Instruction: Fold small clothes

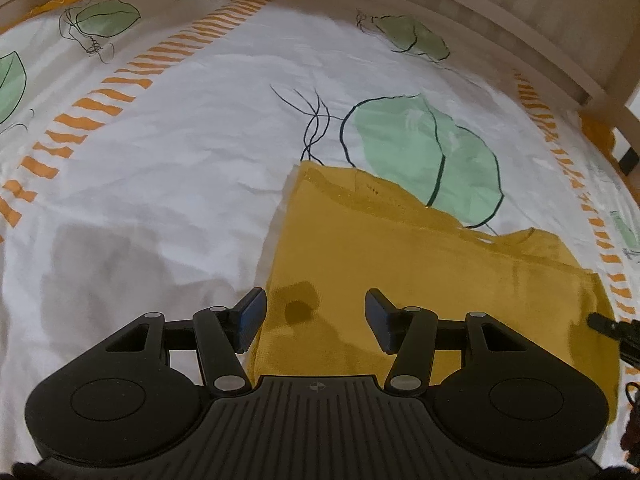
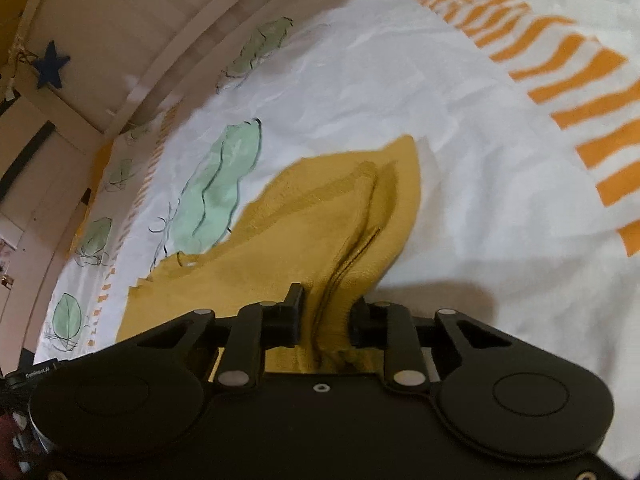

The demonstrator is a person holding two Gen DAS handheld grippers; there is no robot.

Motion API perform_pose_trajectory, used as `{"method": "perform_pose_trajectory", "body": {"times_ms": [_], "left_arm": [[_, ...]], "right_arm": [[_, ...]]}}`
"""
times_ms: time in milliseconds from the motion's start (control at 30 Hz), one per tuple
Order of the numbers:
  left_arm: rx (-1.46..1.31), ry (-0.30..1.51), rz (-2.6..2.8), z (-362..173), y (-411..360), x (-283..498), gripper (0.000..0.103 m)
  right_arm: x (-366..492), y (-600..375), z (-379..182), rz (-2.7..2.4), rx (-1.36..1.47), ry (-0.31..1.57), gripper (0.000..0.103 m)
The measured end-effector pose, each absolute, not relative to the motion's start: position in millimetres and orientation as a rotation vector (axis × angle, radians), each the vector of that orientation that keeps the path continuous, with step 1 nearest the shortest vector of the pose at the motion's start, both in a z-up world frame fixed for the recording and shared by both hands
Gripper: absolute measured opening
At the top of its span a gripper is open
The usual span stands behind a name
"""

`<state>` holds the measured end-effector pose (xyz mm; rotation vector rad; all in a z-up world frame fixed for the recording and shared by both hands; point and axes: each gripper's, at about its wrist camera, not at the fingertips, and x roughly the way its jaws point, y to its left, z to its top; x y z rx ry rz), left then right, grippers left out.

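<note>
A mustard-yellow knitted garment [image 1: 400,264] lies on the white bed cover, partly folded, with its straight left edge facing my left gripper. My left gripper [image 1: 315,300] hovers over that near left part, open, with nothing between its blue pads [image 1: 252,316]. In the right wrist view the same garment [image 2: 320,208] rises in a bunched ridge towards me. My right gripper [image 2: 328,300] is shut on that ridge of yellow cloth, its black fingers [image 2: 294,312] pressing it from both sides. A black part at the right edge of the left wrist view [image 1: 608,324] sits at the garment's right side.
The bed cover [image 1: 180,160] is white with green leaf prints [image 1: 424,152] and orange striped bands [image 2: 580,92]. A pale wooden bed rail [image 1: 520,32] runs along the far side. A dark blue star [image 2: 51,65] hangs on the wall beyond.
</note>
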<state>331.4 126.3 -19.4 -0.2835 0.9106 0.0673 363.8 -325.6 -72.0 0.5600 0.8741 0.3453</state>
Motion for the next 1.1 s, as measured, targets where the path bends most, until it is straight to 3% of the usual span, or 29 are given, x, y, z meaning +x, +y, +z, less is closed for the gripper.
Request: {"method": "perform_pose_trajectory", "body": {"times_ms": [200,500,1100], "left_arm": [[-0.319,0.884,0.067,-10,138,327,0.053],[-0.345,0.861,0.064,2,160,319,0.053],[-0.431,0.848,0.086,7,208,304,0.053]], "right_arm": [[359,-304,-49,0.346,0.531,0.819,0.026],[351,-241,-22,0.384,0.483,0.757,0.024],[369,-76,-37,0.504,0.46,0.843,0.023]]}}
